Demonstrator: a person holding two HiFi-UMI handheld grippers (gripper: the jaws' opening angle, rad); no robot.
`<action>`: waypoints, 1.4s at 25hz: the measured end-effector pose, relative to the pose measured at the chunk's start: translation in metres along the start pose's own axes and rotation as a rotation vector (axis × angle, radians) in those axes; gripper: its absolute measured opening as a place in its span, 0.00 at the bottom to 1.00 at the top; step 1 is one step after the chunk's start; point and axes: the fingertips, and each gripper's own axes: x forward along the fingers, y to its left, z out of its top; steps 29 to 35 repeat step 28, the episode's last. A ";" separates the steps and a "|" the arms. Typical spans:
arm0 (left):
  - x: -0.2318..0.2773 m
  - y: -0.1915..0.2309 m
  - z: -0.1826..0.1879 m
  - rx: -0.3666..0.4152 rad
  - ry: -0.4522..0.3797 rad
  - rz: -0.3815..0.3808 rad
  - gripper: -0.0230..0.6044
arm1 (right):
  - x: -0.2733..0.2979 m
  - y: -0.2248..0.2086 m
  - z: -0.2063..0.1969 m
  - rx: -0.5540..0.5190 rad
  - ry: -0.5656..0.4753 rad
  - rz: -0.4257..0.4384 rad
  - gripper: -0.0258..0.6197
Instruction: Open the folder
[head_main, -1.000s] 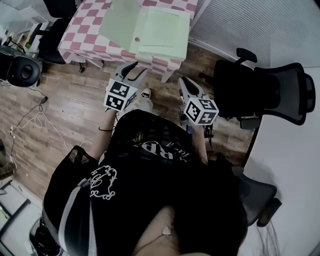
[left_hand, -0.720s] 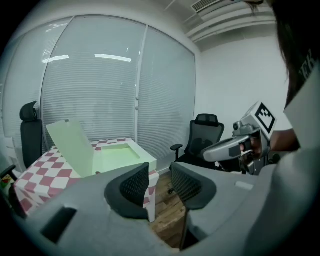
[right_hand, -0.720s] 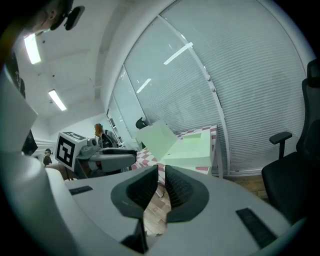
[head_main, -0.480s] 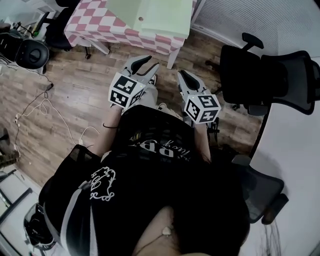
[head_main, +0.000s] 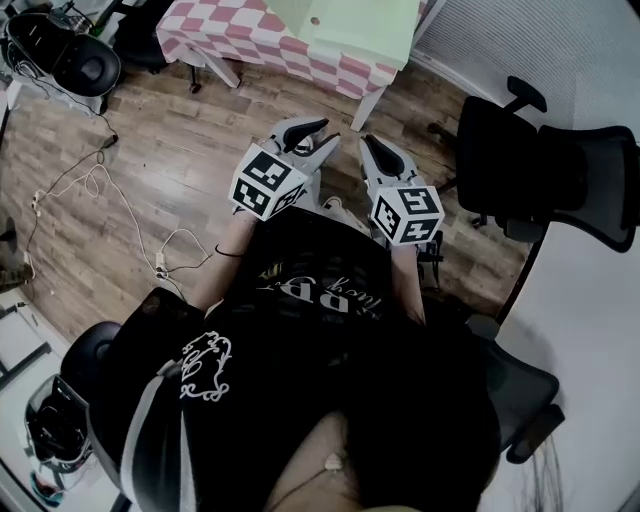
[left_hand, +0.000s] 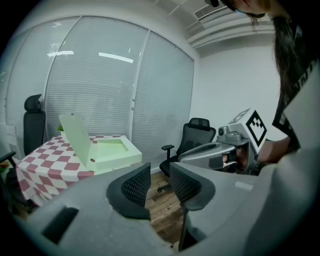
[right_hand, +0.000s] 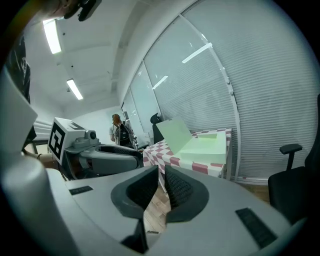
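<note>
The pale green folder (head_main: 352, 24) lies open on the pink-and-white checked table (head_main: 250, 32) at the top edge of the head view. Its lid (left_hand: 75, 136) stands raised above the tray part (left_hand: 114, 152). The right gripper view also shows the folder (right_hand: 202, 144). Both grippers hang over the wooden floor, well short of the table. My left gripper (head_main: 312, 134) (left_hand: 160, 171) has a clear gap between its jaws, which are closing on nothing. My right gripper (head_main: 372, 150) (right_hand: 161, 171) holds nothing, its pads a narrow slit apart.
A black office chair (head_main: 540, 170) stands right of the grippers, and a second (head_main: 512, 392) is near a white desk (head_main: 590, 330). Cables (head_main: 90, 190) trail over the floor at the left, with dark gear (head_main: 70, 60) beyond. A person (right_hand: 120, 133) stands far off.
The table and folder have slid toward the top edge of the head view, so both grippers are farther from them. The left jaws have drawn closer together.
</note>
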 end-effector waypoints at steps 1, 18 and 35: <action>-0.002 -0.001 -0.002 -0.007 0.002 0.003 0.24 | 0.000 0.003 -0.001 -0.006 0.003 0.005 0.11; -0.008 -0.004 -0.014 -0.061 0.008 -0.007 0.24 | 0.002 0.011 -0.002 -0.049 0.029 0.019 0.10; -0.002 -0.001 -0.016 -0.068 0.015 0.004 0.24 | 0.004 0.004 -0.005 -0.055 0.040 0.020 0.10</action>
